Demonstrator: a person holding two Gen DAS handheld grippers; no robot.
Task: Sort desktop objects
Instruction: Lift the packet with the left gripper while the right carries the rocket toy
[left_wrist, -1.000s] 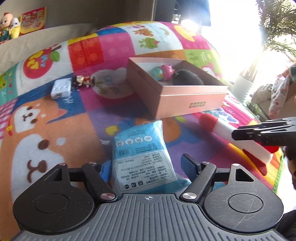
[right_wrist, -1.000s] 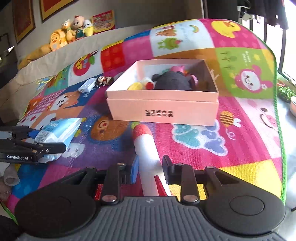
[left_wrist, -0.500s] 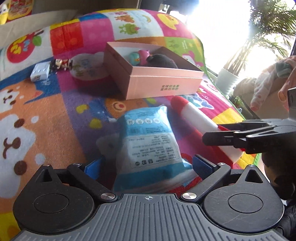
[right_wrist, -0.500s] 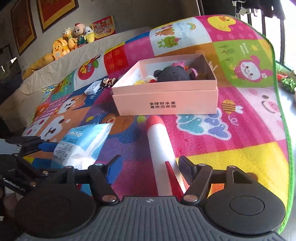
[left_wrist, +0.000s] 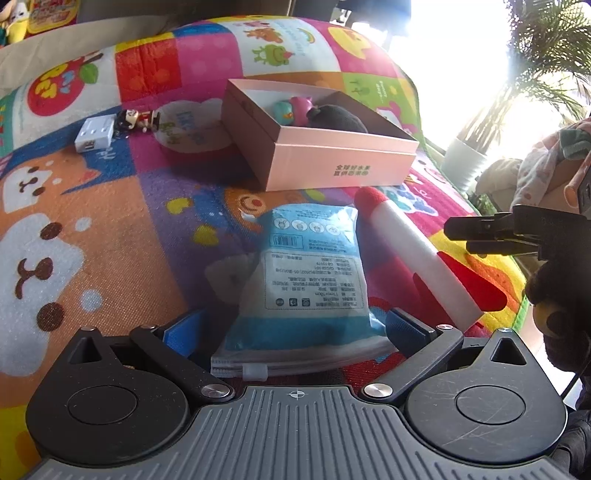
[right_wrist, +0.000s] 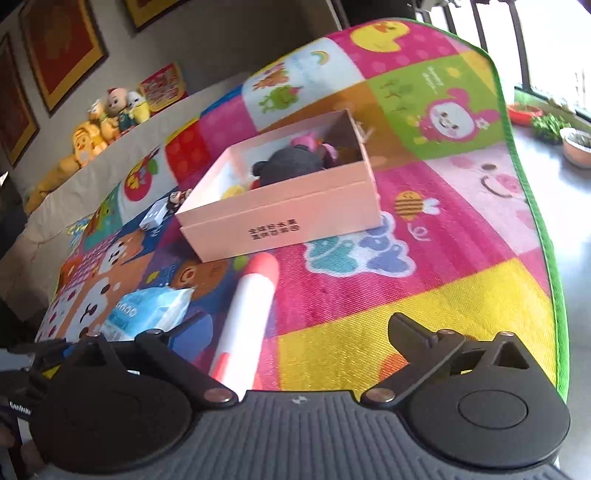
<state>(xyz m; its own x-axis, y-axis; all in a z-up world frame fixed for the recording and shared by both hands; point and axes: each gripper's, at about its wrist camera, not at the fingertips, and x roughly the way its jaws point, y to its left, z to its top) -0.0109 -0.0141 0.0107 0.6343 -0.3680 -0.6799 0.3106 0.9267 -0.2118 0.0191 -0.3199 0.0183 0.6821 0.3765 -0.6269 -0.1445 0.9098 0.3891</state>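
- Looks like the gap between two picks to me: the blue wipes pack (left_wrist: 314, 273) and the white-and-red rocket toy (left_wrist: 413, 258) both lie flat on the play mat (right_wrist: 424, 295), side by side, just near of the pink box (right_wrist: 280, 210).
- Left gripper (left_wrist: 295, 325) has its jaws spread wide, one either side of the pack's near end, pads not pressing on it.
- Right gripper (right_wrist: 295, 328) has its jaws opening right now. The rocket's tail sits between them over on the left, loose, nothing gripped.
- The box already holds a black plush (right_wrist: 291, 166) and a few small pink and teal toys, so sorting is partly done. A white adapter (left_wrist: 94, 134) and a little figurine (left_wrist: 138, 120) are still out on the mat, far left of the box.
- Next move, I'd guess: close on the pack or the rocket, lift, carry it over the box rim. The pack is soft and will probably sag.
- Surface is a cartoon patchwork mat with a green edge. Plush toys and framed pictures along the far wall, bright window and a potted palm (left_wrist: 546, 74) on the right.
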